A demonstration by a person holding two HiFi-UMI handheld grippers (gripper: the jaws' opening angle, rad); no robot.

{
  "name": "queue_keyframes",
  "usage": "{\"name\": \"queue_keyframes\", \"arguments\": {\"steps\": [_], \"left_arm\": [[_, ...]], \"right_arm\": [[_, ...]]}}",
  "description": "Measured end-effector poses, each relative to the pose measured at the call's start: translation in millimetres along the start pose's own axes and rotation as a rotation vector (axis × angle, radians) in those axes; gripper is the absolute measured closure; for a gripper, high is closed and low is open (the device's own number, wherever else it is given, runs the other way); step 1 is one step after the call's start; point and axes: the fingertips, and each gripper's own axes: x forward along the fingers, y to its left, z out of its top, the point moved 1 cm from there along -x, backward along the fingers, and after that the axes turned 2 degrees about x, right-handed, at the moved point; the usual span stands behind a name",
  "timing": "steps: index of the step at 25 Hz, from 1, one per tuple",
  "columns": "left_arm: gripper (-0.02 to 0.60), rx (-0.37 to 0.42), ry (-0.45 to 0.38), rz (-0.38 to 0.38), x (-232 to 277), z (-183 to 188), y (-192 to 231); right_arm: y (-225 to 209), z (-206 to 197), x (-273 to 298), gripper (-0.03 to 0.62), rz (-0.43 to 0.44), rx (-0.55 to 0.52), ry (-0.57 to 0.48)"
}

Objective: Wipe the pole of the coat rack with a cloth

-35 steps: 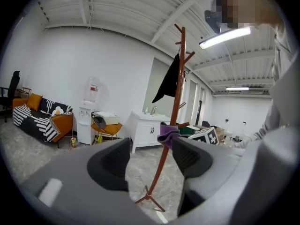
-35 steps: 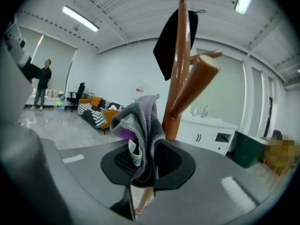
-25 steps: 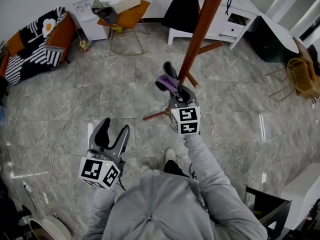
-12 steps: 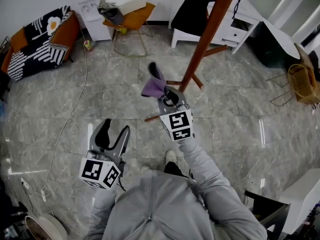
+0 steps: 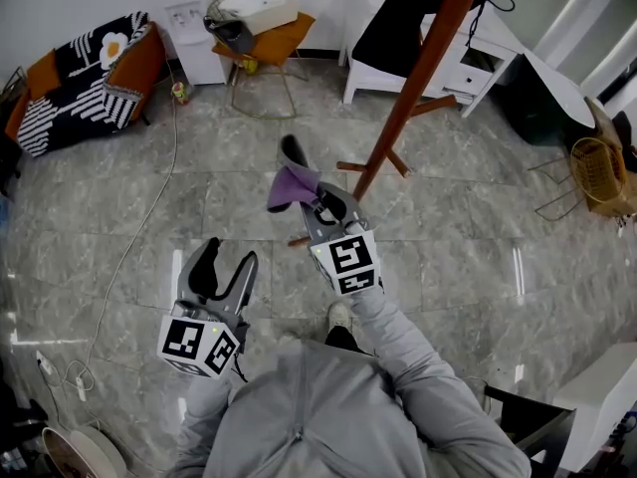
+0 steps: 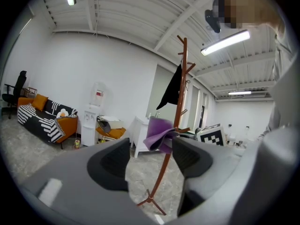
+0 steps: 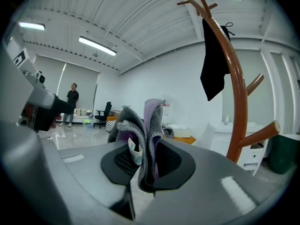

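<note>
The coat rack's brown wooden pole (image 5: 418, 78) rises from splayed feet on the marble floor, and shows as pole (image 7: 238, 97) at the right of the right gripper view. A black garment (image 7: 213, 55) hangs from its top. My right gripper (image 5: 317, 195) is shut on a purple and grey cloth (image 5: 290, 184), left of the pole's base and apart from it. That cloth (image 7: 143, 139) stands folded between the jaws. My left gripper (image 5: 223, 267) is open and empty, low at the left. In its view the pole (image 6: 180, 102) and cloth (image 6: 159, 134) show beyond the jaws.
A white cabinet (image 5: 453, 48) stands behind the rack. An orange chair (image 5: 259, 38) with a box, a patterned sofa (image 5: 80, 78), a wicker basket (image 5: 602, 157) and a white cable (image 5: 139, 227) ring the floor. A person (image 7: 71, 102) stands far off.
My right gripper has drawn back from the pole towards the left and nearer to me, carrying the cloth off the pole. The left gripper has stayed put.
</note>
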Motion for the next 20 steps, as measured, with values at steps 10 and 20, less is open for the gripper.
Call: {"name": "queue_keyframes", "arguments": {"steps": [10, 20], "left_arm": [[0.273, 0.009, -0.016, -0.085, 4, 3, -14], [0.273, 0.032, -0.021, -0.25, 23, 6, -51]], "right_arm": [[-19, 3, -62, 0.537, -0.14, 0.103, -0.034], [-49, 2, -166, 0.538, -0.368, 0.163, -0.074]]}}
